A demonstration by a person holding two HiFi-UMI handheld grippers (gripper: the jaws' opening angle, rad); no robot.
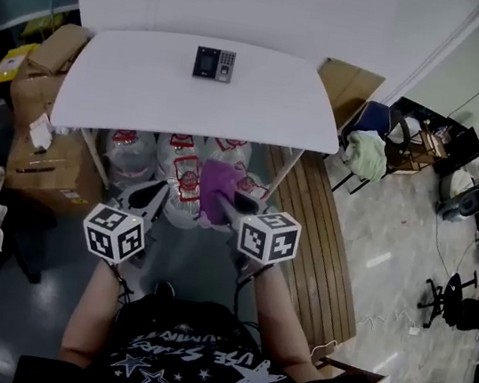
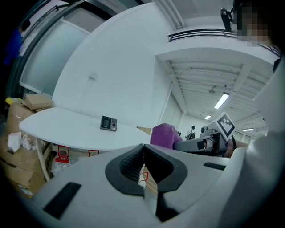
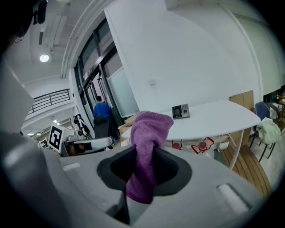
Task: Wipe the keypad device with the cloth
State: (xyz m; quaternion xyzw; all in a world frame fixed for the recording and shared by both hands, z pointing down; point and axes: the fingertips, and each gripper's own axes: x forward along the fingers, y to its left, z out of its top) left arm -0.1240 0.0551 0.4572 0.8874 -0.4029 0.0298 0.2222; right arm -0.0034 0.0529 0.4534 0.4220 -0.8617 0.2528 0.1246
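Note:
The keypad device (image 1: pixel 215 63) is a small dark box with a screen and keys, lying near the far edge of the white table (image 1: pixel 147 90); it also shows as the keypad device (image 2: pixel 108 123) and the keypad device (image 3: pixel 181 111). My right gripper (image 1: pixel 225 200) is shut on a purple cloth (image 1: pixel 214 189), which bunches above its jaws as the cloth (image 3: pixel 149 133). My left gripper (image 1: pixel 160 193) is shut with nothing in it, its jaws pressed together. Both grippers hang in front of the table's near edge, well short of the device.
Several water bottles (image 1: pixel 171 166) with red labels stand under the table. Cardboard boxes (image 1: pixel 42 159) are stacked at the left. A wooden slatted bench (image 1: pixel 308 242) runs along the right, with chairs (image 1: pixel 374 140) beyond. A person in blue (image 3: pixel 101 113) stands far off.

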